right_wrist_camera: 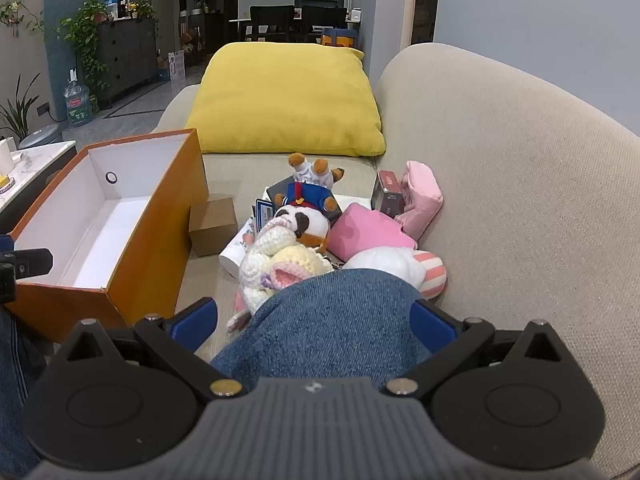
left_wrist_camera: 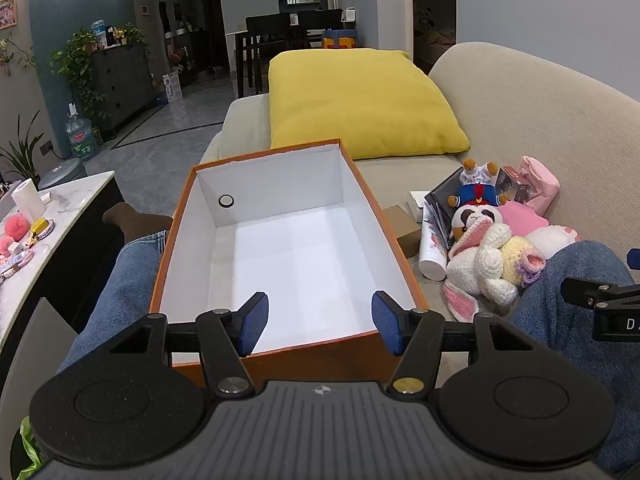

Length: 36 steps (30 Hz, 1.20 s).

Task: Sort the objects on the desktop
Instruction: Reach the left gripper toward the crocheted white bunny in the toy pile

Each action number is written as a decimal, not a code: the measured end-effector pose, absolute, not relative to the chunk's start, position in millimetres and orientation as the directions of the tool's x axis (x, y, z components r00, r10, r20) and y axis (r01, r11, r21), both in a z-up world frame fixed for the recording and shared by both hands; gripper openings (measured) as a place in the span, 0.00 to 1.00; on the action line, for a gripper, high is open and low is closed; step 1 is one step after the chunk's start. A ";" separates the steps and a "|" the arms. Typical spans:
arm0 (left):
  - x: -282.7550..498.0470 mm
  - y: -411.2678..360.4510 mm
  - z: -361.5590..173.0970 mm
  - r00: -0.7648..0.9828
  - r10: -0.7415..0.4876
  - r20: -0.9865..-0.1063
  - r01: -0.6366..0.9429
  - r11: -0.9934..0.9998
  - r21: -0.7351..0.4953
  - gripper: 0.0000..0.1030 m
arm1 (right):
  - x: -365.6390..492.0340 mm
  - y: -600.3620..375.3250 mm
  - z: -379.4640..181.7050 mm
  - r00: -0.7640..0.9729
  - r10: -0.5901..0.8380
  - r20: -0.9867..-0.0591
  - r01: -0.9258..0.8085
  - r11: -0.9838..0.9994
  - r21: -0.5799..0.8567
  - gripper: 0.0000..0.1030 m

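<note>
Beige sofa (right_wrist_camera: 500,184) underneath everything. Yellow cushion (left_wrist_camera: 360,100) at 12 o'clock, far end. Orange box (left_wrist_camera: 280,344) w/ white inside, open, nothing in it, on seat betw. denim legs (right_wrist_camera: 332,320). Toy pile at 3 o'clock of box: pink pouch (right_wrist_camera: 420,196), panda plush (right_wrist_camera: 304,220) in blue coat, crocheted bunny (left_wrist_camera: 488,264), brown carton (right_wrist_camera: 214,224) just beside box wall, white tube (left_wrist_camera: 432,256). Left gripper (left_wrist_camera: 320,322) over box's near edge, fingers released, nothing betw. them. Right gripper (right_wrist_camera: 314,322) spread wide above knee, holding nothing.
</note>
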State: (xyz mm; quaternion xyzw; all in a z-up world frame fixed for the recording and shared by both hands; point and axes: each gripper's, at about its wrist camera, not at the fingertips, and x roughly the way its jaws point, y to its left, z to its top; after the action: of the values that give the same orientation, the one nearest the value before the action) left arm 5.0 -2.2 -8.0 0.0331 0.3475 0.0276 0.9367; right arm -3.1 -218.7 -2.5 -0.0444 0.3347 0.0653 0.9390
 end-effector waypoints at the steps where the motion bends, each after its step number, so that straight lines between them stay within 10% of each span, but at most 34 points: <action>1: 5.0 -2.2 -8.0 0.757 0.075 -0.649 -0.029 0.996 0.081 0.65 | -3.0 -218.7 -2.7 0.767 0.094 -0.635 -0.153 0.988 -0.039 0.99; 23: 13.6 -19.4 -0.7 0.746 -0.023 -0.666 0.055 0.998 0.027 0.65 | 3.2 -227.1 -5.4 0.754 0.095 -0.650 -0.143 0.989 -0.022 0.98; 36: 75.0 -67.0 -0.3 0.662 -0.209 -0.720 0.215 0.973 -0.085 0.65 | 50.5 -254.8 2.7 0.719 0.104 -0.688 -0.128 0.992 0.016 0.67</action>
State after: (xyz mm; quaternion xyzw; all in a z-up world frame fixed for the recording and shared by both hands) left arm 75.0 -67.0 -0.3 0.0037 0.3944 -0.1161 0.9116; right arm 50.5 -254.8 2.7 -0.0162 0.3699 0.0625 0.9268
